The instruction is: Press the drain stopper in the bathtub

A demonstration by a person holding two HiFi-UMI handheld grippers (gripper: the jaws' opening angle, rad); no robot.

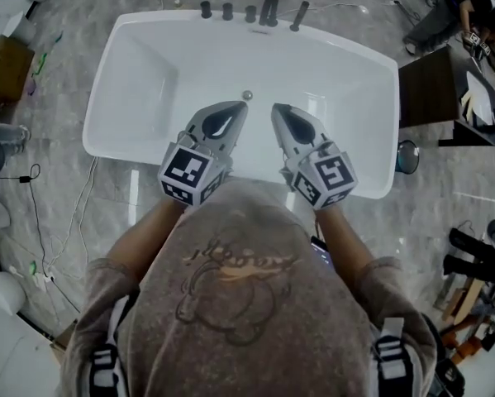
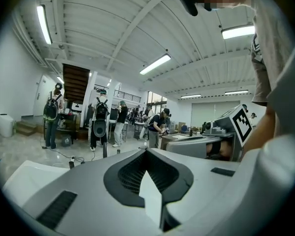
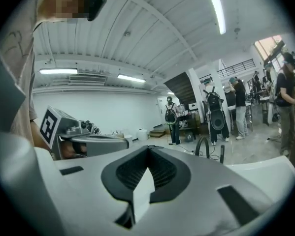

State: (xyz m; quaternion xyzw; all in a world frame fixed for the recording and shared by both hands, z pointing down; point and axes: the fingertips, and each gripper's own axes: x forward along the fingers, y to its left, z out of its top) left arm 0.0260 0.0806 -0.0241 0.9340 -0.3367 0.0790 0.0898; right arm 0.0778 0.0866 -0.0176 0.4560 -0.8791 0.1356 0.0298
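A white bathtub [image 1: 148, 64] fills the middle of the head view, and its small round metal drain stopper [image 1: 247, 95] sits on the tub floor. My left gripper [image 1: 240, 107] and right gripper [image 1: 276, 108] hang side by side over the tub's near half, tips pointing toward the stopper and short of it. Both are shut with nothing between the jaws. The left gripper view shows the closed left gripper [image 2: 147, 150] aimed level across the room, so the stopper is out of sight there. The right gripper [image 3: 148, 147] looks the same in its own view.
Dark faucet fittings [image 1: 269, 7] line the tub's far rim. A dark cabinet [image 1: 433, 89] stands to the right, and cables [image 1: 36, 222] trail over the marble floor at left. Several people [image 2: 100, 124] stand in the hall beyond.
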